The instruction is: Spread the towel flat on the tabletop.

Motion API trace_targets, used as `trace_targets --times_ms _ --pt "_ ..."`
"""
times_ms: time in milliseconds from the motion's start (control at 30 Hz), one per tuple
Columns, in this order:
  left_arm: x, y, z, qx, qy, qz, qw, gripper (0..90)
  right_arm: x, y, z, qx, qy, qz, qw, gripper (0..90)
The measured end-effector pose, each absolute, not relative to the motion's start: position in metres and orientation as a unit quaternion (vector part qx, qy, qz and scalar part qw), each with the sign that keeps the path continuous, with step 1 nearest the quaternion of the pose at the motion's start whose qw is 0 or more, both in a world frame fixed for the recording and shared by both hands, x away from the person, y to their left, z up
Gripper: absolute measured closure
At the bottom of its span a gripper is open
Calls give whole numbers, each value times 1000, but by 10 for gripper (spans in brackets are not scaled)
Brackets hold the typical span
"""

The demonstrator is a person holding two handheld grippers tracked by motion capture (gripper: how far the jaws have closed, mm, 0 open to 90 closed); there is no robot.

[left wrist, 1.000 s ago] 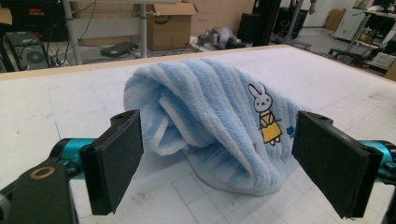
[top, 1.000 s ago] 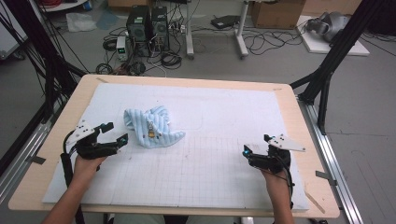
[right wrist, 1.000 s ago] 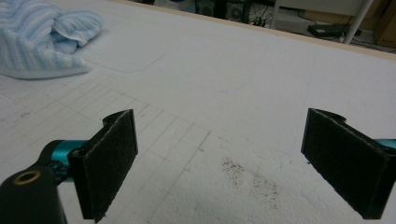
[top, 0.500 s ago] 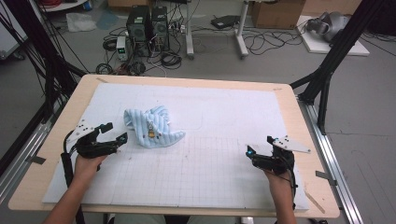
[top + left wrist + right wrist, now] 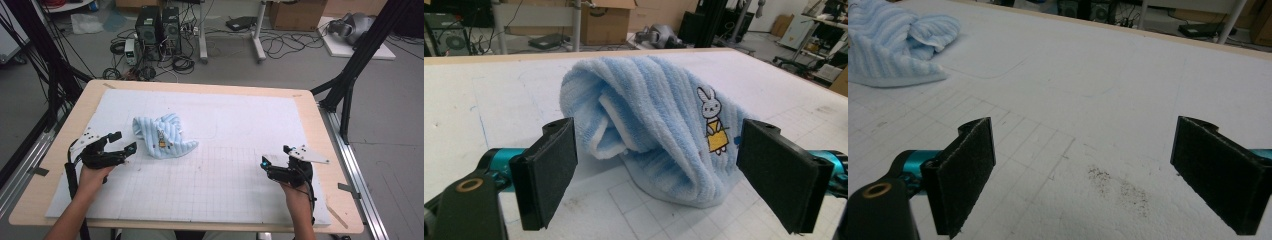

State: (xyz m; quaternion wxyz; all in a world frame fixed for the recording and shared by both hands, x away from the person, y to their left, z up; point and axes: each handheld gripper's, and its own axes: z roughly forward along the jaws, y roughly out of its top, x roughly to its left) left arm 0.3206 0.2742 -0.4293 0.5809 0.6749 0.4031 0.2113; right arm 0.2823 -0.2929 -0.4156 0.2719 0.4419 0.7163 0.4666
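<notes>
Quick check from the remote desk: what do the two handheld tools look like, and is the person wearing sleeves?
Both the left tool and right tool are black with teal fittings behind flat, rectangular black pads. Each carries a grey three-cornered plate on top and trails a black cable. The forearms are bare; no sleeves are visible.

Right gripper (image 5: 1083, 175): its two black padded jaws rise from the bottom edge, wide apart, with nothing between them.
Jaw mounts: teal metal behind each pad; a black part with a brass-ringed hole at the bottom left corner.
Mat (image 5: 1108, 85): white, covering the table, with a faint drawn grid on its near part.
Specks (image 5: 1118, 187): dark crumbs scattered on the mat between the jaws.
Towel (image 5: 895, 42): light blue, striped, crumpled, lying on the mat at the top left, well apart from the jaws.
Table edge (image 5: 1198, 47): a wooden strip along the far side.
</notes>
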Motion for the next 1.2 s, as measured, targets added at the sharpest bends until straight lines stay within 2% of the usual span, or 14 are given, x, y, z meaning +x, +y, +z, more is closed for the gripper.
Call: trace_targets --times_ms 367,500,867,1033,1167,1200 --pt "326 263 -429 678 409 207 575 173 283 -289 -413 438 712 481 265 99" --pt "332 255 -425 688 406 200 568 203 282 -288 -412 435 714 481 265 98" --pt "373 219 -414 706 427 202 527 200 285 -286 -414 432 719 479 259 99" --pt "383 208 -421 719 436 195 505 279 285 -287 -414 435 717 479 259 99" --pt "388 205 -428 734 443 178 483 456 284 -288 -415 437 715 481 257 99" --pt "388 205 -428 734 443 178 483 525 284 -288 -415 437 715 481 257 99"
